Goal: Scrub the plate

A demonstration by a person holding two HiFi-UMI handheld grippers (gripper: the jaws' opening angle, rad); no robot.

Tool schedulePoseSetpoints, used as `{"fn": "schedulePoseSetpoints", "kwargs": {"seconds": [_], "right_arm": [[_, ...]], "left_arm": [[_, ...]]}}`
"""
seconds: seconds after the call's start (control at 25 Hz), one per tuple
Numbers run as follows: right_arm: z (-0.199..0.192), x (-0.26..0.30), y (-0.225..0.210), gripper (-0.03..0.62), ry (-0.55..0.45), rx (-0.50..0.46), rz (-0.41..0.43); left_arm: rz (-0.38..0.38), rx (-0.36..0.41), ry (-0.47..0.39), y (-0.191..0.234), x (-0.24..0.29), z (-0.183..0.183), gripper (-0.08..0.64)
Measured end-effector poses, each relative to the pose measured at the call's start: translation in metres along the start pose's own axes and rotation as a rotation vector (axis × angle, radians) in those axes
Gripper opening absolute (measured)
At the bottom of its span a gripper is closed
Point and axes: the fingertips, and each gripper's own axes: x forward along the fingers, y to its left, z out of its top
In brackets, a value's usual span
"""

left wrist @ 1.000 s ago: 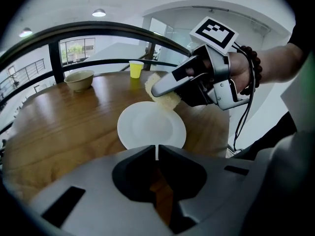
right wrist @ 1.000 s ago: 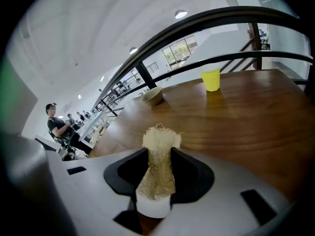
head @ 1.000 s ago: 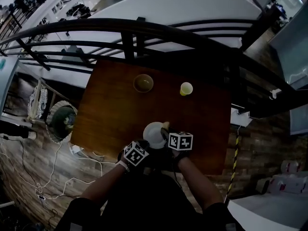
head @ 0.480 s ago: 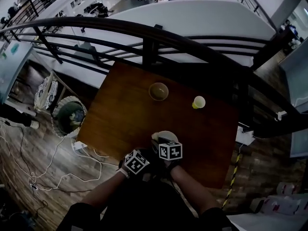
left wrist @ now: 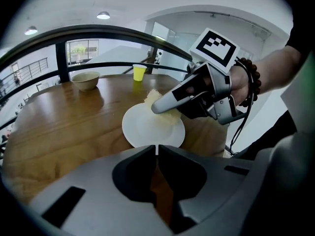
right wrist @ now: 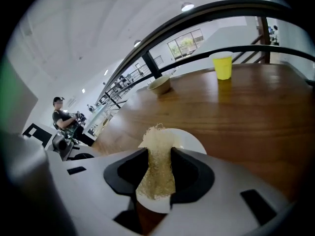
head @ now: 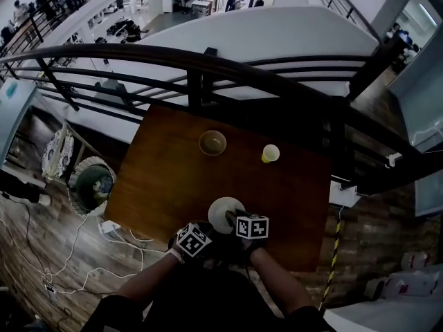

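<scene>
A white plate (head: 223, 211) lies near the front edge of the brown table (head: 166, 178). My left gripper (head: 212, 229) is at the plate's near rim; in the left gripper view its jaws (left wrist: 156, 150) are closed on the thin edge of the plate (left wrist: 145, 127). My right gripper (head: 233, 220) reaches over the plate from the right. It is shut on a yellowish scrub sponge (right wrist: 157, 163), which presses on the plate (right wrist: 191, 140). The left gripper view shows the sponge (left wrist: 156, 98) under the right gripper's fingers (left wrist: 165, 103), on the plate's far right part.
A tan bowl (head: 212, 142) and a yellow cup (head: 270, 153) stand farther back on the table. A dark railing (head: 208, 64) runs behind the table. On the floor at the left are a round bin (head: 92, 182) and loose cables (head: 62, 254).
The right gripper with the sponge has shifted across the plate, from its far right rim toward its near right side. The left gripper stays at the plate's near rim.
</scene>
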Motion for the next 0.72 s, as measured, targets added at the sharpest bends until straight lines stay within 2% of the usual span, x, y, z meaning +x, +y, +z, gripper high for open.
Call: {"fn": "schedulePoseSetpoints", "kwargs": {"seconds": [0.2, 0.48, 0.6, 0.72], "right_arm": [[-0.003, -0.029, -0.035, 0.149, -0.053, 0.061, -0.059], [-0.006, -0.051, -0.053, 0.149, -0.084, 0.095, -0.099], [0.001, -0.048, -0.045, 0.149, -0.094, 0.084, -0.093], [0.008, -0.032, -0.022, 0.149, -0.089, 0.049, -0.033]], "left_arm": [[-0.024, 0.019, 0.028, -0.008, 0.008, -0.002, 0.025], [-0.023, -0.007, 0.040, -0.011, 0.009, -0.011, 0.025], [-0.016, -0.018, 0.029, -0.008, 0.005, -0.010, 0.025], [-0.006, -0.044, 0.009, -0.002, -0.001, -0.011, 0.025]]}}
